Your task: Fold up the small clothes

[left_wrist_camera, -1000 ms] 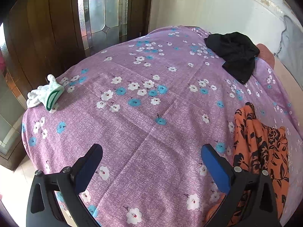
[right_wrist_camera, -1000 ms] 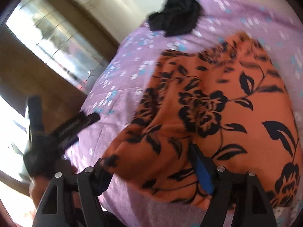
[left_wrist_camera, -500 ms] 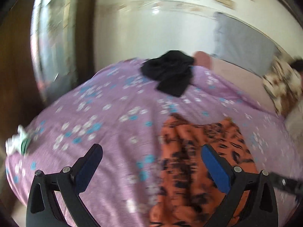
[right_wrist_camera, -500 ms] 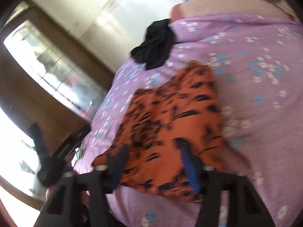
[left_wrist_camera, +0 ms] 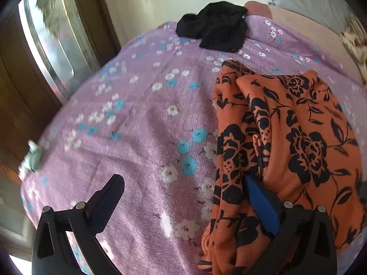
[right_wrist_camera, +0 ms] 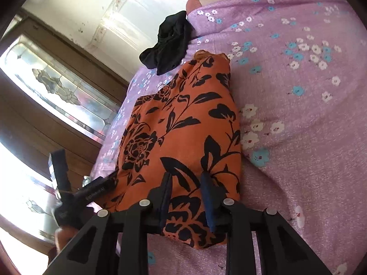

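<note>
An orange garment with black flowers (left_wrist_camera: 286,137) lies on the purple flowered bedspread (left_wrist_camera: 142,123). In the left wrist view my left gripper (left_wrist_camera: 185,197) is open just above the bed; its right finger rests against the garment's left edge and the left finger is over bare bedspread. In the right wrist view the garment (right_wrist_camera: 183,133) is a long folded strip. My right gripper (right_wrist_camera: 187,197) is nearly shut, pinching the garment's near end between its pads. The left gripper (right_wrist_camera: 91,190) shows at the garment's left side.
A black garment (left_wrist_camera: 215,32) lies bunched at the bed's far edge, also in the right wrist view (right_wrist_camera: 169,43). A small white and green folded piece (left_wrist_camera: 32,158) sits at the left edge. A wooden door with patterned glass (right_wrist_camera: 57,87) stands beside the bed.
My right gripper has narrowed onto the garment's near end and the garment has drawn into a long strip. My left gripper has swung right and closer until its right finger meets the garment.
</note>
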